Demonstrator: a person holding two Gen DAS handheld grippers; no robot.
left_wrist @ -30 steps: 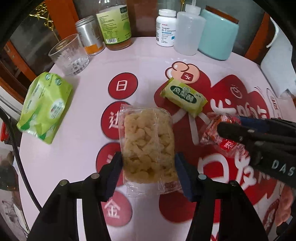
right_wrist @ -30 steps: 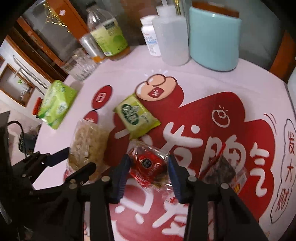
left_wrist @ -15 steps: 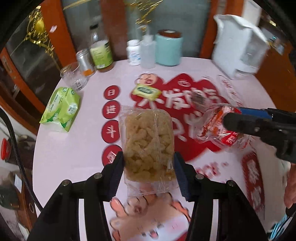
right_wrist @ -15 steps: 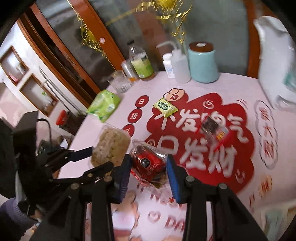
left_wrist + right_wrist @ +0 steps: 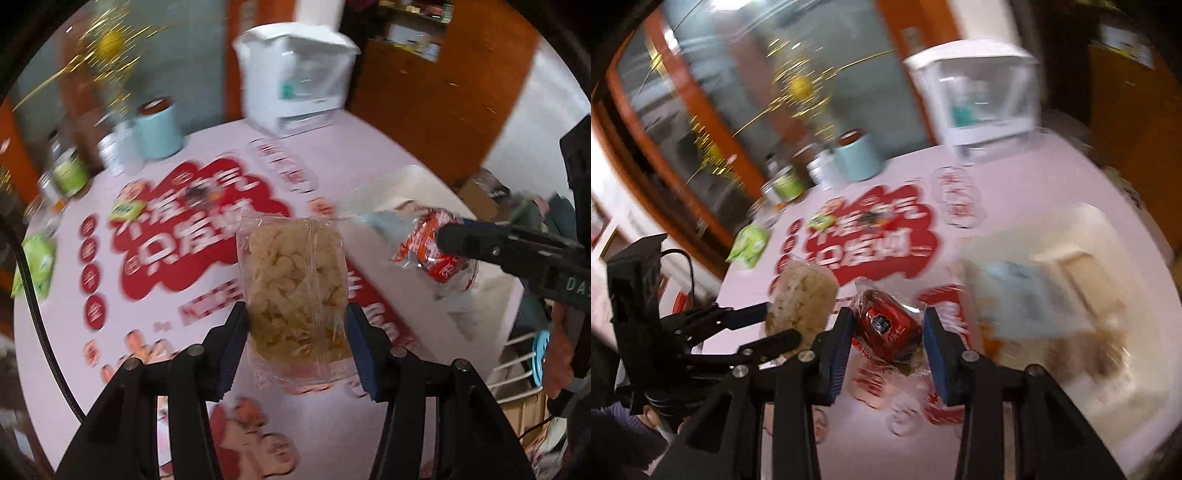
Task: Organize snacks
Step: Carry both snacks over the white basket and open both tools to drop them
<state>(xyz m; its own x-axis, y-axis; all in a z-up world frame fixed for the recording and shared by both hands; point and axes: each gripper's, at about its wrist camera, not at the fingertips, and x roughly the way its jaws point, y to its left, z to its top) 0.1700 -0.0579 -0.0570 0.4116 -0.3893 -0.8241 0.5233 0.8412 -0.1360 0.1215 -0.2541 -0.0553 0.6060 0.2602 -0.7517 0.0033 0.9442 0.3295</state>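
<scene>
My left gripper (image 5: 297,341) is shut on a clear pack of pale puffed snacks (image 5: 295,280) and holds it high above the table. My right gripper (image 5: 888,341) is shut on a red wrapped snack (image 5: 886,325), also held in the air; it shows in the left wrist view (image 5: 436,247) to the right of the puffed pack. The puffed pack shows in the right wrist view (image 5: 801,299) at the left. A small green snack pack (image 5: 127,210) and a dark wrapped snack (image 5: 195,194) lie on the red print of the table.
A cream tray or box (image 5: 1082,280) with blurred contents sits at the table's right side. A teal canister (image 5: 159,129), bottles (image 5: 68,170), a green tissue pack (image 5: 37,262) and a white appliance (image 5: 299,77) stand along the far and left edges.
Both grippers have lifted their snacks off the table, risen high and swung to the right. The view now takes in the whole table and the cream tray. Frames are motion blurred.
</scene>
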